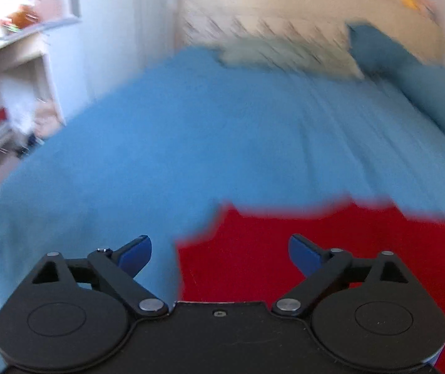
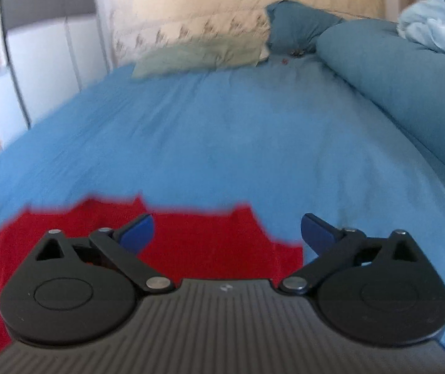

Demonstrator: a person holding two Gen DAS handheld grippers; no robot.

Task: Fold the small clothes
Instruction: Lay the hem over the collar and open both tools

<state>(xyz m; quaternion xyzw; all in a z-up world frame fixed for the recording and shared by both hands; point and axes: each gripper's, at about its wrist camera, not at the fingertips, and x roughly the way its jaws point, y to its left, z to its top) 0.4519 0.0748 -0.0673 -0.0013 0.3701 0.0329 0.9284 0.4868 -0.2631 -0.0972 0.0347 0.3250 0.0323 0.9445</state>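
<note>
A small red garment (image 1: 331,249) lies flat on the blue bed sheet (image 1: 191,143). In the left wrist view it fills the lower right; my left gripper (image 1: 220,254) is open and empty above its left edge. In the right wrist view the red garment (image 2: 203,243) lies at the lower left; my right gripper (image 2: 227,233) is open and empty above its right edge, over the blue sheet (image 2: 222,131). The near part of the garment is hidden under both grippers. The left view is blurred.
A pale green pillow (image 2: 200,54) and a cream headboard (image 2: 238,6) stand at the far end of the bed. A rolled blue duvet (image 2: 403,71) runs along the right side. White furniture and shelves (image 1: 13,71) stand left of the bed.
</note>
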